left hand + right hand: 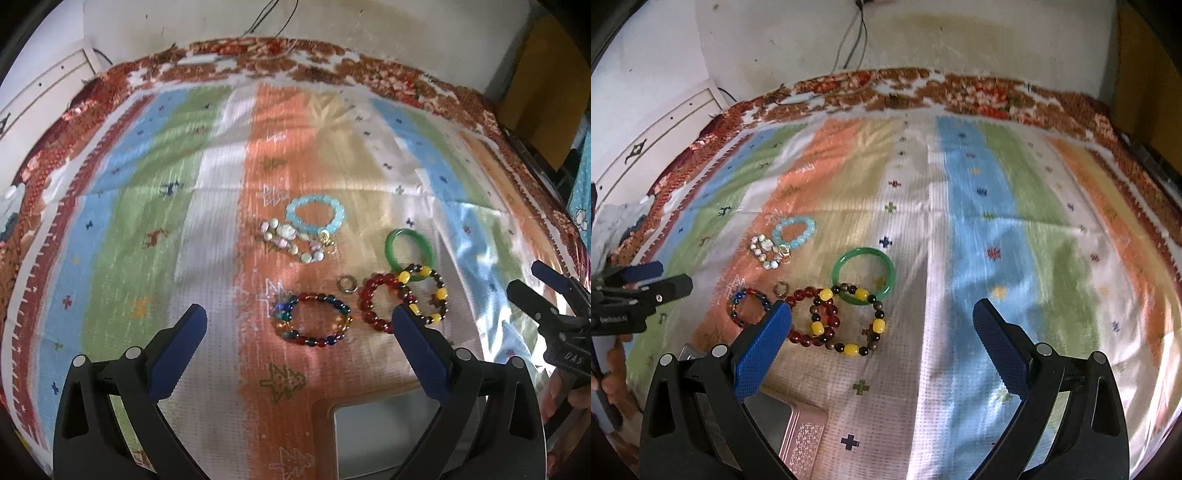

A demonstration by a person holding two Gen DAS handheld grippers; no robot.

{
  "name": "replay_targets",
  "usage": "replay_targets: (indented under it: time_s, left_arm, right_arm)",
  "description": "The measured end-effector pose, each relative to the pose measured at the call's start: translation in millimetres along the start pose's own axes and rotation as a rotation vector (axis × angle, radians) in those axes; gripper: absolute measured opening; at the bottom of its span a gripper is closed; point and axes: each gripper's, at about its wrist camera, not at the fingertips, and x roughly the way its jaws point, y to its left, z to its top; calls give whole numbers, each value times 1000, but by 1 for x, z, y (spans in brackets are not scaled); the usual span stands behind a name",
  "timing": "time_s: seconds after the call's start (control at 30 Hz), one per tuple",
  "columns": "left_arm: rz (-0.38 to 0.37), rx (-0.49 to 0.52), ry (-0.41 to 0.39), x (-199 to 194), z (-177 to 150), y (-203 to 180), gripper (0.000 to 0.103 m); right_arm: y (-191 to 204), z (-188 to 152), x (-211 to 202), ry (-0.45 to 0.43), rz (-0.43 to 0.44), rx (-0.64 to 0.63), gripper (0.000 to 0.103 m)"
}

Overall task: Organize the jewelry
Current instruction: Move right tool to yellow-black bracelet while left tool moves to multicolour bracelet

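Blue-padded jaws fill the bottom of both wrist views, and both stand wide apart with nothing between them. The left gripper hovers low over the multicoloured bead bracelet, which lies at the middle of its frame. The right gripper hangs above the cloth near the yellow-and-brown bead bracelet; it also shows at the right edge of the left view.

At the bottom edge, nearest of all, sits a pink metal box with a pale grey inside; it looks empty as far as I can see into it.

Beyond it the jewelry lies in a loose cluster at centre frame. I count six bracelets and one small ring:
- the multicoloured one;
- a dark red bead bracelet, just beside it;
- the yellow-and-brown one, overlapping the red one and the bangle;
- a plain green bangle, behind those;
- a pearly shell-bead bracelet, farther back;
- a light blue bead bracelet, touching the shell one.
The small metal ring lies alone between the multicoloured and red bracelets.

Everything rests on a striped cloth in orange, tan, white, blue and green bands with small cross and tree motifs, spread over what looks like a worktop. A red-brown floral border runs along its far edge. Behind is a stained pale wall with dark cables hanging down at upper centre, and white panelling at upper left.
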Motion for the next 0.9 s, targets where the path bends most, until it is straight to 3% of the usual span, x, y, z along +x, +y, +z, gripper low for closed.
replay_targets:
  time_s: [0.33,0.53,0.9]
  left_arm:
    - [-4,-19,116,31,5,9,98]
    - [-4,-39,152,43,8,16,98]
    - [10,-30,226,68,10,18,97]
  right_arm:
    - [-4,3,40,152,6,17,99]
    - [-2,2,52,212,49,38,99]
    - [-7,2,88,322,44,46,99]
